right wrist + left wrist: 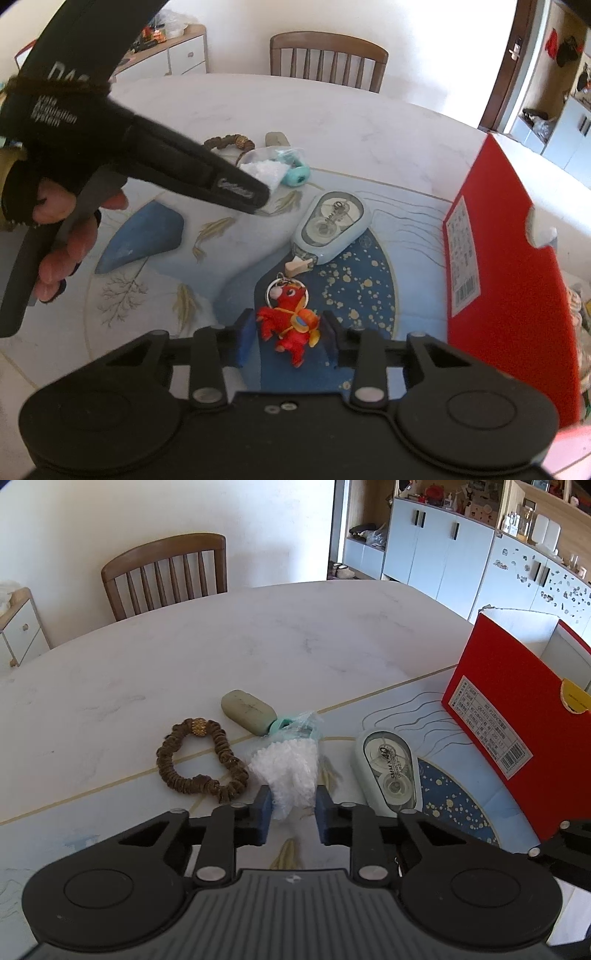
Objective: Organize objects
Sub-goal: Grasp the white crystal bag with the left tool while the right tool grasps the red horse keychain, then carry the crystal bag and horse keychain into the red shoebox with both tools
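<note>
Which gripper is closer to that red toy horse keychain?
Right. The right gripper has its blue pads on either side of the red toy horse keychain; the left gripper sits farther off, around the clear plastic bag.

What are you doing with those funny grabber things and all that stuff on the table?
A person is tidying small things on the table. The left gripper has closed on a little plastic bag of white bits. The right gripper has closed around a red toy horse keychain. The hair tie, tape roller and red box are untouched.
</note>
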{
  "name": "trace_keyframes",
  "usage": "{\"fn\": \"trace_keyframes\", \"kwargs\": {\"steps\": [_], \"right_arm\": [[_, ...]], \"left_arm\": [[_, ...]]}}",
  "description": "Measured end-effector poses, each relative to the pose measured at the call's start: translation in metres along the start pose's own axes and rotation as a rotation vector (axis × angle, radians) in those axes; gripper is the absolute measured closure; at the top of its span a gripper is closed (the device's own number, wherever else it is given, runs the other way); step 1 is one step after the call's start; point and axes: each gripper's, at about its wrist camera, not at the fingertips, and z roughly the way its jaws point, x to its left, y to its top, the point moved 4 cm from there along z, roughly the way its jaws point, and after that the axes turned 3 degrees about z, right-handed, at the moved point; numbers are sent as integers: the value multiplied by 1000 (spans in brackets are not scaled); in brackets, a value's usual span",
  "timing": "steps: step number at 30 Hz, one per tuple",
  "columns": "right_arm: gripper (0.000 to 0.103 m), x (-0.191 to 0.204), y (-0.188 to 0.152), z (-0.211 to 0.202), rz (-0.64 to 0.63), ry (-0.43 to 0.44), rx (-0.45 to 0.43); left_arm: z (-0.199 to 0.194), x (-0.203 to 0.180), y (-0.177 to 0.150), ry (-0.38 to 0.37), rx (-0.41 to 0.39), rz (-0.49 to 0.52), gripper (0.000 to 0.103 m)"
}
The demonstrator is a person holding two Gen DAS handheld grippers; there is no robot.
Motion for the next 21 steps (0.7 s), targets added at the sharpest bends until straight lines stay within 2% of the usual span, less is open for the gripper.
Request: {"fn": "trace_keyframes", "kwargs": {"steps": [13,21], "right_arm": [[68,-9,-13,-48,88,40,-33],[69,-17,-10,-86,119,53,-103]], "left_arm": [[-43,-7,-28,-65,-9,8,85],[-72,-24,-28,-104,-36,27,85]]}}
